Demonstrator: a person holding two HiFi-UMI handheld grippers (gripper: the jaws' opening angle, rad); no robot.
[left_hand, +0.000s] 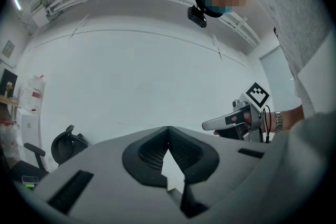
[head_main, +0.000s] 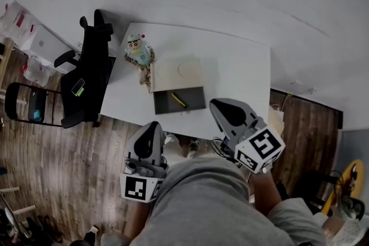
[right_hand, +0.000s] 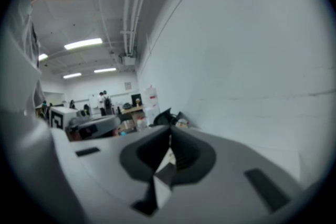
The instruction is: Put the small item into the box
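Left gripper (head_main: 151, 125): jaws together, empty.
Right gripper (head_main: 218, 105): jaws together, empty.
Box (head_main: 167, 75): open, holding a thin yellow item (head_main: 178, 99), perhaps a pencil.

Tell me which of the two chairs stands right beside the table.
The black office chair, at the white table's left edge; the folding chair stands farther left.

Left gripper (head_main: 151, 127), right gripper (head_main: 219, 105) side by side; fingers (left_hand: 150, 152) closed, empty.

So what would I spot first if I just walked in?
Probably the colourful toy figure near the white table's left edge, beside an open box with a yellow stick-like thing inside. Closer in, the left gripper and right gripper are both shut and empty.
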